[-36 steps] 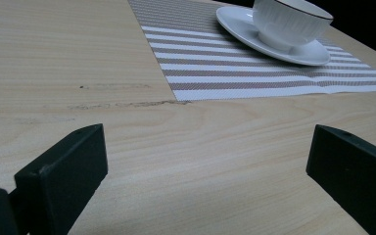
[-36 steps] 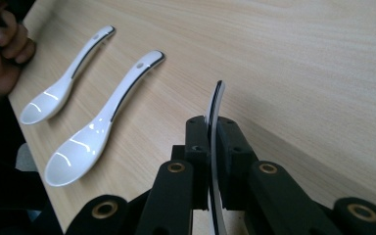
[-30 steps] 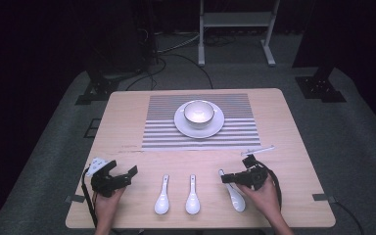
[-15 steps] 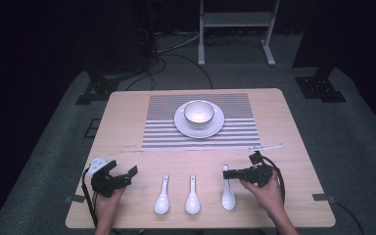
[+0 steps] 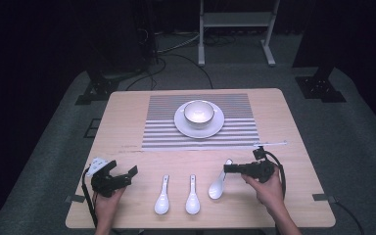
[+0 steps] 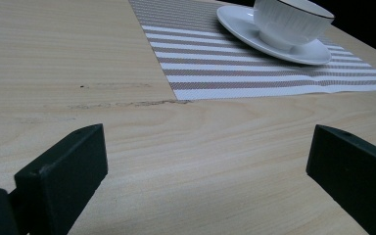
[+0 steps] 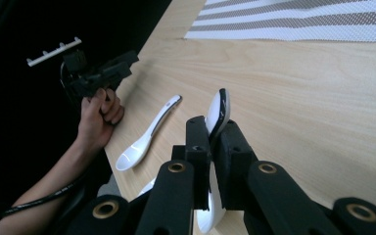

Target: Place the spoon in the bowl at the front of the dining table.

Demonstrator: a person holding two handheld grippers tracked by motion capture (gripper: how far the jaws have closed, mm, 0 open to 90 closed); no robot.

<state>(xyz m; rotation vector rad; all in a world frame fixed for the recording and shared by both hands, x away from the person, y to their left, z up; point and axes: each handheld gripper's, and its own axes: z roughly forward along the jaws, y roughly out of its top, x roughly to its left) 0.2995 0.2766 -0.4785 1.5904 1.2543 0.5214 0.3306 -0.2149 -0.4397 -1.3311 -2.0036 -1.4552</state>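
Three white spoons sit along my near side of the table; the rightmost spoon is clamped by its handle between my right gripper's fingers, closed tight on it, bowl end tilted down toward the wood. Two others, the left spoon and middle spoon, lie flat beside it. My left gripper rests over bare wood, fingers spread wide with nothing between them. Farther off, a bowl stands on its saucer on the striped mat.

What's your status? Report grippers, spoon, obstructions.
Right gripper shut on spoon. Left gripper open, idle. Path to bowl clear.
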